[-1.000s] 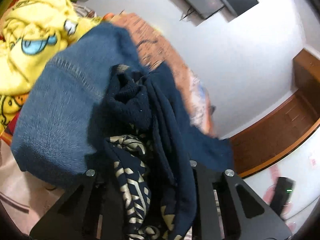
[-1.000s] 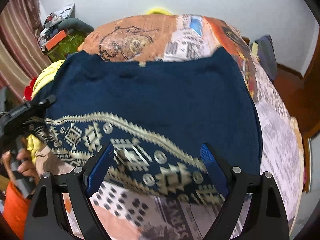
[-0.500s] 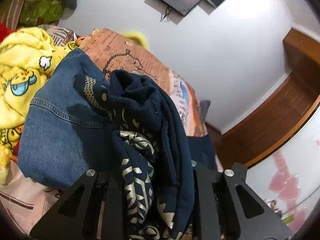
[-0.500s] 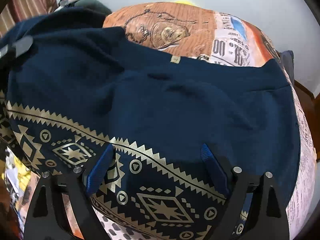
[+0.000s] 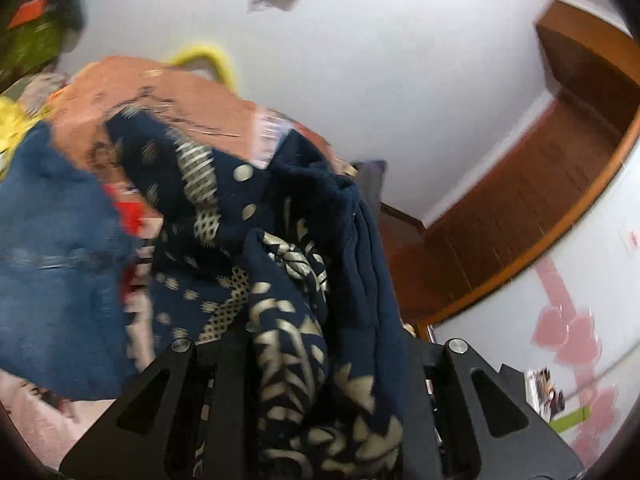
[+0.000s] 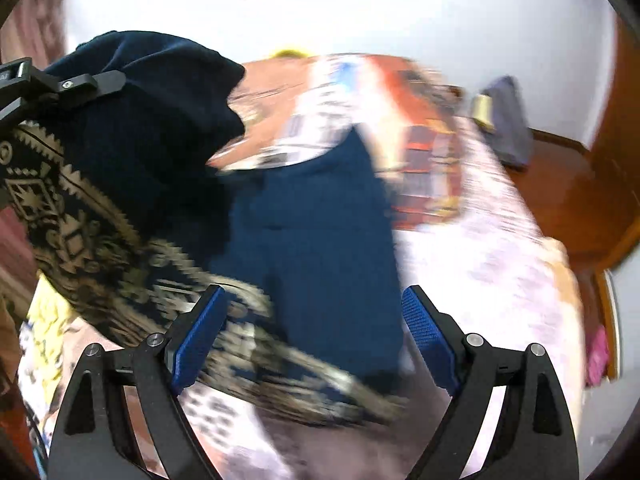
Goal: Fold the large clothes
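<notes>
Left gripper (image 5: 316,364), clamped on the navy sweater (image 6: 320,216), has swung its edge across the bed (image 6: 500,240), starting a fold; right gripper (image 6: 316,332) wide open, empty.

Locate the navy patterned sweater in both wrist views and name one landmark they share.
Left wrist view: the navy patterned sweater fills the lower centre, bunched and clamped in the left claw.
Right wrist view: the sweater runs from the upper left, where the left claw lifts it, down to the centre, above the open right claw.
Shared landmark: the orange printed bedspread.
</notes>
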